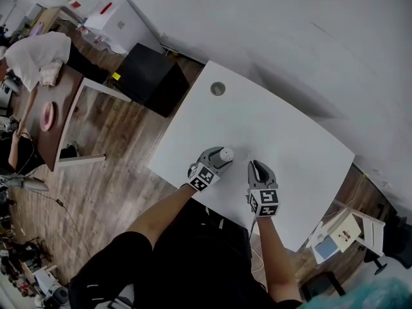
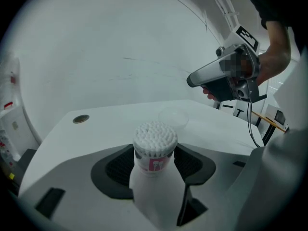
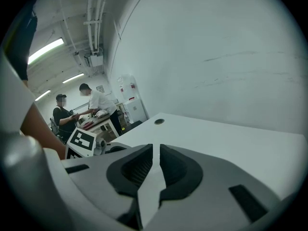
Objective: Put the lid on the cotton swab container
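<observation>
The cotton swab container [image 2: 155, 146], a small clear tub with a pink label and packed with white swabs, stands upright on the white table [image 1: 290, 140]. My left gripper [image 2: 155, 163] is shut on it, with one dark pad against each side. The head view shows the container [image 1: 226, 154] at the tips of the left gripper [image 1: 221, 158]. Its clear round lid [image 2: 173, 116] lies flat on the table just beyond the container. My right gripper [image 1: 255, 166] hovers to the right of it, shut with nothing between its jaws [image 3: 155, 150]. That gripper [image 2: 192, 80] is above and to the right of the lid.
A round cable hole [image 1: 217, 88] sits near the table's far left corner. A black cabinet [image 1: 151, 76] stands on the wooden floor beyond that corner. A plain wall runs along the table's far side. People work at a brown table [image 1: 38, 108] far to the left.
</observation>
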A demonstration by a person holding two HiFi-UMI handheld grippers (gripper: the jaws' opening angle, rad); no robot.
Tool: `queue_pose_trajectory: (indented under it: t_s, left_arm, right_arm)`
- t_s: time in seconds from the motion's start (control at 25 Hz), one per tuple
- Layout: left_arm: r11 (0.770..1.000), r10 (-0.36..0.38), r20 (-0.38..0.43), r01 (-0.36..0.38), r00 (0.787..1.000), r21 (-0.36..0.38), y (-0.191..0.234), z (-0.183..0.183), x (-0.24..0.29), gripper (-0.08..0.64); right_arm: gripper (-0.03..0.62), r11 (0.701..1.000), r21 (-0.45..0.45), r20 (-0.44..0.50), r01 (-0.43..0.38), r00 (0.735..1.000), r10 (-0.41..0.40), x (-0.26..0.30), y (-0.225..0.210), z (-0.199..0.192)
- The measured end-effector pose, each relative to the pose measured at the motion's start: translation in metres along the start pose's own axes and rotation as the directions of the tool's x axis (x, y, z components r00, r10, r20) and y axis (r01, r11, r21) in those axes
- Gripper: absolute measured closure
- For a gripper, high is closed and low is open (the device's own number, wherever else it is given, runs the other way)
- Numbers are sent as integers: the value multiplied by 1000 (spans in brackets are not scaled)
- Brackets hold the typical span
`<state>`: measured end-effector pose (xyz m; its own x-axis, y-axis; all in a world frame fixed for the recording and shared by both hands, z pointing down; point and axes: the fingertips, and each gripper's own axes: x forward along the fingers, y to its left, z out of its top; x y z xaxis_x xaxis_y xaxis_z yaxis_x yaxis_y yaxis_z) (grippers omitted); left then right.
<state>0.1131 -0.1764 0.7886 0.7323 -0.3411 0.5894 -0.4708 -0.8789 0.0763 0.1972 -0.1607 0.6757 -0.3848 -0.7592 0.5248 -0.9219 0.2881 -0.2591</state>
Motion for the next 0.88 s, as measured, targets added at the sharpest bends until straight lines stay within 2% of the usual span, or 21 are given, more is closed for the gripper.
queue_pose_trajectory:
  t_s: [0.16, 0.36, 0.44, 0.6, 0.88]
  left_arm:
    - [1000, -19, 0, 19, 1000, -6, -1, 0, 1, 296]
    - [999, -35, -3, 35, 999, 7, -4, -1, -2, 299]
    - [999, -35, -8, 35, 999, 2, -4, -2, -3, 299]
    - [999, -46, -19, 46, 999, -16, -5, -4, -4, 298]
    - [999, -47, -30, 47, 998, -18, -10, -7, -6, 299]
  right_arm:
    - [555, 999, 41, -28, -15, 999, 16, 9, -8, -11]
    - [550, 998, 38, -44, -47, 998, 49, 22, -5, -17]
    - [478, 996, 61, -67, -65, 995, 70, 28, -2, -23]
    - [471, 993, 96, -105, -65, 992, 75, 35, -3, -36]
    - [472, 965, 253, -111, -68, 989, 99, 40, -13, -49]
